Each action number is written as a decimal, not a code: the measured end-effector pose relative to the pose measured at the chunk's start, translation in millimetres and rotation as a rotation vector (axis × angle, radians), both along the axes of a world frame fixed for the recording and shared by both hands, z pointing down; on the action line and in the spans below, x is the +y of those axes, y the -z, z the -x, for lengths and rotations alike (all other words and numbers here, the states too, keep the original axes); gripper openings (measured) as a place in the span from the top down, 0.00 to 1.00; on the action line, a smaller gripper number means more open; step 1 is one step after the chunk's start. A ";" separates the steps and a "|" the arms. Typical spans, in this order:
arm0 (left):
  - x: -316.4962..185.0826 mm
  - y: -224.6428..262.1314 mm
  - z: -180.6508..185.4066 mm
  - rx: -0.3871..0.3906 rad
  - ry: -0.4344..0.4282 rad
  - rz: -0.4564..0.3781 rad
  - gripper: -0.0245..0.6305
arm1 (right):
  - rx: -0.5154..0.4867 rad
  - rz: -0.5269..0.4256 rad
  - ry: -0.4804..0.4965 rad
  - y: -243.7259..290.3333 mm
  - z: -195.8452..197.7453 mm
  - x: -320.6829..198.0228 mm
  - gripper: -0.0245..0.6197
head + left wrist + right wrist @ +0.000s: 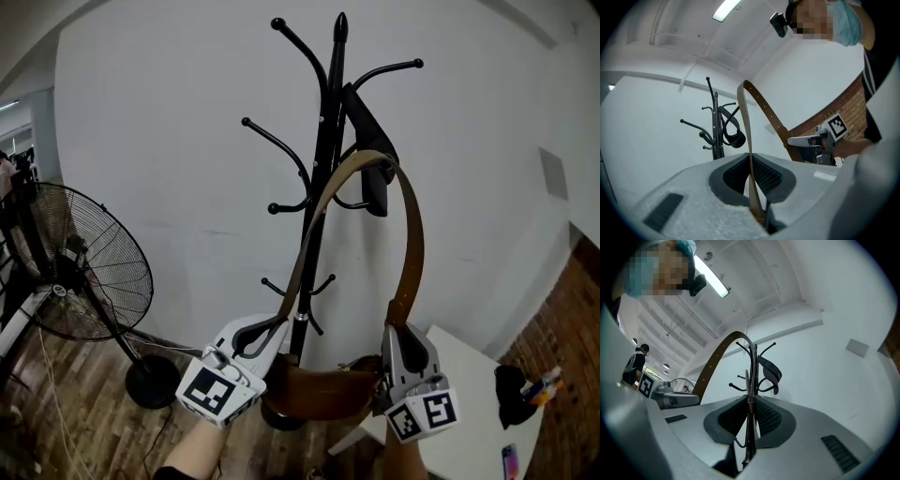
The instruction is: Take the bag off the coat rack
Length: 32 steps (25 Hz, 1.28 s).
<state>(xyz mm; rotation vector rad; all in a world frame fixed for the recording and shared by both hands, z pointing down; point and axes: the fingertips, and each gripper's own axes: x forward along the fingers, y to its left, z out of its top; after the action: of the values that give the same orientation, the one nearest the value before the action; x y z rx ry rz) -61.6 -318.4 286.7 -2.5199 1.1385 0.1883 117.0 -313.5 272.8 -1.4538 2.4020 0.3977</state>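
We face a white wall (141,122) with the black coat rack (323,187) standing against it, a dark padded piece (370,159) hanging on one of its upper hooks. A black floor fan (89,262) stands at the left on the wooden floor (94,422), and a white worktop (469,375) sits at the lower right. The brown bag (319,392) hangs low in front of the rack's foot, between our two claws. Its strap (412,234) arches high above it, across the front of the rack. From the left gripper view the arch stands apart from the hooks. Our left claw (272,328) is pressed together on one side of the strap, and our right claw (401,330) pinches the other side just above the bag. Each claw carries a cube (217,392) with black-and-white square markers. A small dark bundle (511,384) lies on the worktop.
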 end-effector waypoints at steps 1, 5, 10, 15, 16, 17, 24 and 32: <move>2.1 -2.0 2.0 0.007 -0.003 0.001 0.93 | 0.001 0.009 -0.004 -3.7 1.7 2.9 0.89; 12.7 -18.4 12.2 0.010 -0.001 0.049 0.93 | 0.003 0.046 -0.022 -20.1 9.0 16.9 0.89; 25.2 -40.0 21.8 0.023 -0.021 0.082 0.93 | -0.003 0.100 -0.036 -44.4 17.1 31.7 0.89; 39.1 -64.2 32.0 0.025 -0.020 0.132 0.93 | -0.015 0.153 -0.041 -70.6 25.0 48.1 0.89; 41.7 -70.0 34.3 0.020 -0.019 0.144 0.93 | -0.016 0.163 -0.041 -75.9 27.0 51.3 0.89; 44.1 -75.7 36.4 0.013 -0.018 0.154 0.93 | -0.015 0.172 -0.041 -81.0 29.1 54.1 0.89; 58.5 -104.4 46.8 0.035 -0.016 0.212 0.93 | -0.018 0.231 -0.045 -113.1 41.8 71.6 0.89; 75.0 -144.2 59.1 0.033 -0.008 0.304 0.93 | -0.012 0.293 -0.048 -148.6 56.4 88.3 0.89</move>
<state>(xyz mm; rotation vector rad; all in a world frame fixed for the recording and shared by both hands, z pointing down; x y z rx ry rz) -120.7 -243.4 430.9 -2.7940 1.2531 0.0619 60.6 -225.1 421.3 -1.6287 2.5002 0.0459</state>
